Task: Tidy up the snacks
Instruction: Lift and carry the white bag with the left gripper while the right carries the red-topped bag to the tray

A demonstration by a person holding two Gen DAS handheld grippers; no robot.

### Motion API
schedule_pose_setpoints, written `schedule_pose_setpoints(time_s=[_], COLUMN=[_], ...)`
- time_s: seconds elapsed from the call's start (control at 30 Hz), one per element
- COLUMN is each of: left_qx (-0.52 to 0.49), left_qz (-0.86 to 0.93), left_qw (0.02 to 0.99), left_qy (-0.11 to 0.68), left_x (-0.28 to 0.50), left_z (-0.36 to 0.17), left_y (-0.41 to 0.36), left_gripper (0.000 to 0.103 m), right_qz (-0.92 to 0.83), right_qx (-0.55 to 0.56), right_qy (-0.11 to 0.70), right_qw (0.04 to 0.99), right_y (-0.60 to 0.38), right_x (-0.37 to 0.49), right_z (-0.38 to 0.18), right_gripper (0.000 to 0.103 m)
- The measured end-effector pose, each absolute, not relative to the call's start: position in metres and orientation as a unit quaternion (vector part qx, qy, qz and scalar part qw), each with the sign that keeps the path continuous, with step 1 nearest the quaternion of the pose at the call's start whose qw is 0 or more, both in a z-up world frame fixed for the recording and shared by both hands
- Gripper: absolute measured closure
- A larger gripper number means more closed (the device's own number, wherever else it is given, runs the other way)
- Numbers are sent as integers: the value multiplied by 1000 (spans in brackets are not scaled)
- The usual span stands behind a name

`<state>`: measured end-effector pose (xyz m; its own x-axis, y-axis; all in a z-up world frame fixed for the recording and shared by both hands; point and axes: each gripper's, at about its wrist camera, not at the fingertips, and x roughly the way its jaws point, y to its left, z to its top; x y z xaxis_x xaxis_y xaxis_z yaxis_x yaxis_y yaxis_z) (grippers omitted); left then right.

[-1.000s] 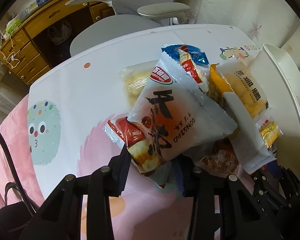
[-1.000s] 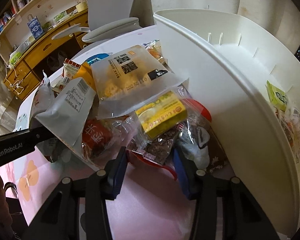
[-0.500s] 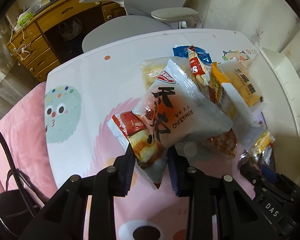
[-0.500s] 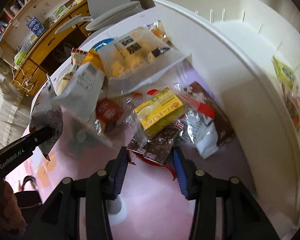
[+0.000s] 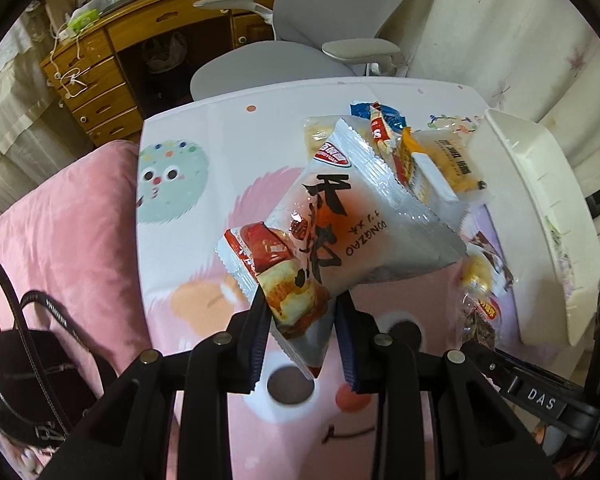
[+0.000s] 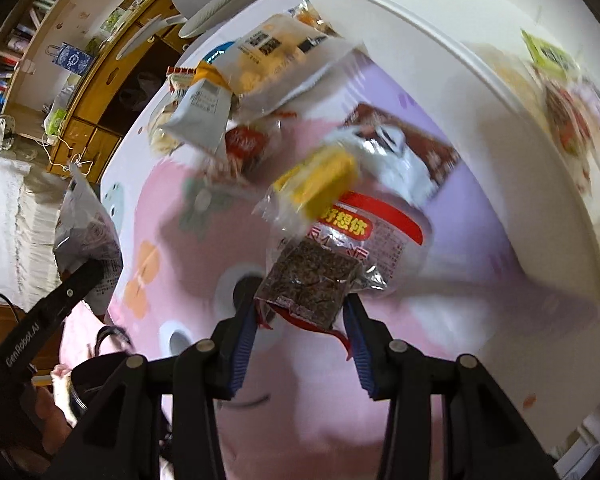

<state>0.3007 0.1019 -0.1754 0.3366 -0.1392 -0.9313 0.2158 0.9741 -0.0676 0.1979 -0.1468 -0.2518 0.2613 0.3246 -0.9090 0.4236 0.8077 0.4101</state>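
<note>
My left gripper [image 5: 300,312] is shut on a white snack packet [image 5: 340,232] with black characters and a cake picture, held up over the table. A red-and-white packet [image 5: 252,248] hangs beside it, seemingly caught in the same grip. My right gripper [image 6: 302,312] is shut on a dark brown bar in a clear wrapper [image 6: 312,284]; a red-and-white packet [image 6: 372,228] and a yellow one [image 6: 320,180] rise with it, blurred. More snacks lie heaped on the table [image 5: 420,152] [image 6: 240,80]. A white divided bin [image 5: 540,200] [image 6: 460,80] stands at the right with a few packets inside.
The cartoon-print tablecloth [image 5: 204,220] covers the table. A grey office chair [image 5: 300,40] and a wooden desk [image 5: 140,32] stand beyond the far edge. A pink cushion [image 5: 60,240] and a black handbag [image 5: 20,380] lie to the left.
My left gripper tightened on the white packet and lifted it up and away from the heap. My right gripper rose and rolled, carrying its bundle off the table.
</note>
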Motion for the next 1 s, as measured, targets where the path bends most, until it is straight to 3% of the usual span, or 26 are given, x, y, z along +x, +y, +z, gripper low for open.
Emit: schedule_pose_setpoints(time_s=[0.43,1.0], left_qx=[-17,-61], left_qz=[-129,-196], left_qw=[824,828], left_qy=[551,521], left_x=[207,140], left_z=[-132,-104], left_y=[121,68], left_gripper=[74,73], right_qz=[-17,8], right_qx=[275,213], right_qy=[563,494], right_qw=[779,843], right_y=[-146,-176], right_x=[139,92], right_z=[-186,-129], right_gripper=[59,59])
